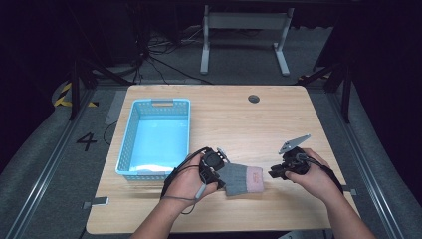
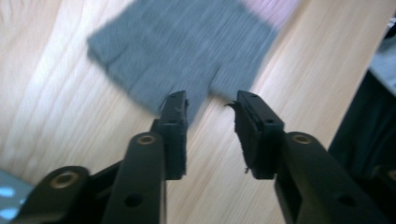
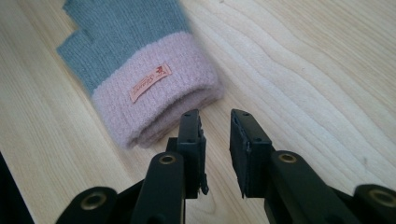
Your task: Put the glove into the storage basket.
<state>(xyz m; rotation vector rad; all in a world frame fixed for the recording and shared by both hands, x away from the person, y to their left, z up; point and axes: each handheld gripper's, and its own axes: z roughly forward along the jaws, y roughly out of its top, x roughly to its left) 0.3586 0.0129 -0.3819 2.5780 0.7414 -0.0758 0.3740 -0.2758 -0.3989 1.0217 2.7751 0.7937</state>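
The glove (image 1: 242,179) lay between both grippers near the table's (image 1: 278,114) front edge. The left gripper (image 2: 211,105) gaped moderately at its grey end; the right gripper (image 3: 215,122) stood narrowly parted, empty, beside the pink cuff (image 3: 159,107).

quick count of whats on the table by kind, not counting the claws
Knitted grey glove with a pink cuff: 1
Light blue perforated plastic basket: 1
Total: 2 things on the light wooden table
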